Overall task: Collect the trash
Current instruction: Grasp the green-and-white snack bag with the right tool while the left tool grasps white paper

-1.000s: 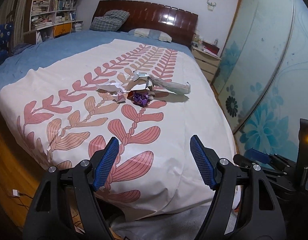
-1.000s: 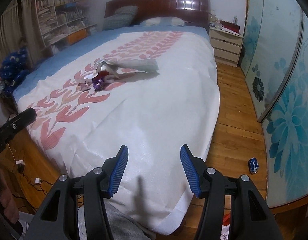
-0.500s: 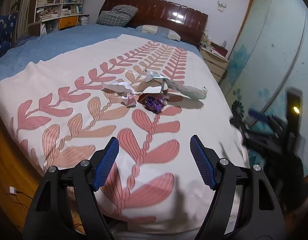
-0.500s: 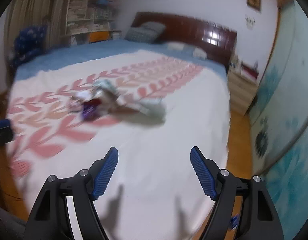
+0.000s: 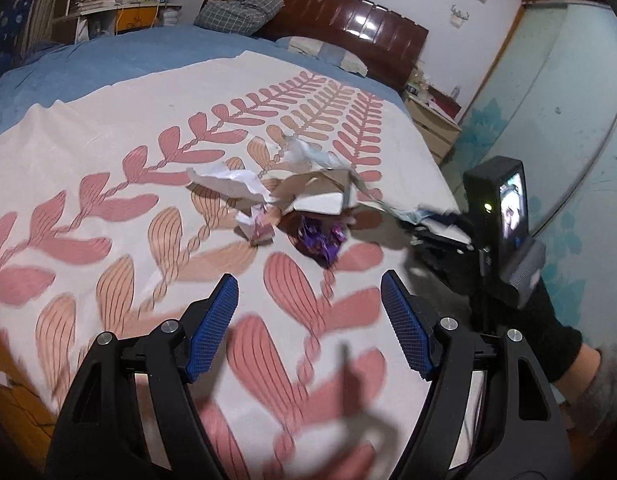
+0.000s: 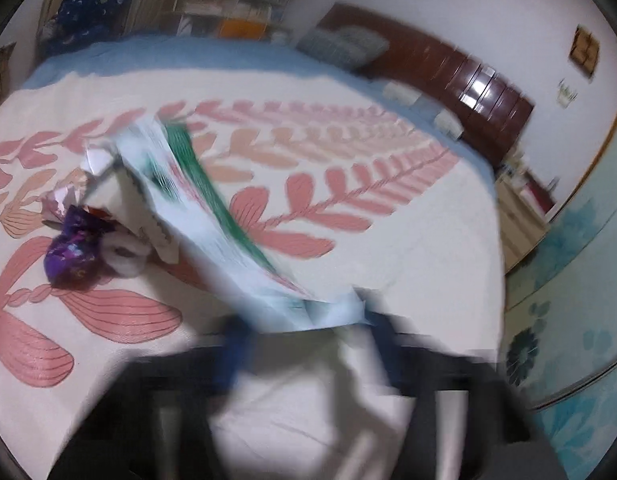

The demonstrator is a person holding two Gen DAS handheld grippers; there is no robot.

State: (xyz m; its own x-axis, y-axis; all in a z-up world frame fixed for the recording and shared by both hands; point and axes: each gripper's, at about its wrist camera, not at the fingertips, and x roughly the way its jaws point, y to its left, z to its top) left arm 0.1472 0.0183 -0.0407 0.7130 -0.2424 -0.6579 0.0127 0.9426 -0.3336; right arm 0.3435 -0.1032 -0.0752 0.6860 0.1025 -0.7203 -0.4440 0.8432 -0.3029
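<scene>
Closed in on the bed (image 5: 108, 128) within the last second: both views now far nearer the trash heap, lying mid-bed toward the right edge. Means approach nearly over and first pick about to start (nothing collected yet, by the look of it). Right gripper (image 6: 308, 340) swung down to the near end of the long pale wrapper (image 6: 212, 216); too smeared to tell whether clamped or apart. Left gripper (image 5: 308, 320) spread wide, empty, hovering short of the heap. Counted, big to small: one long wrapper, one torn cardboard piece (image 5: 308, 184), one crumpled white paper (image 5: 228, 180), one purple foil wrapper (image 5: 320, 240), one small pink wad (image 5: 262, 226).
</scene>
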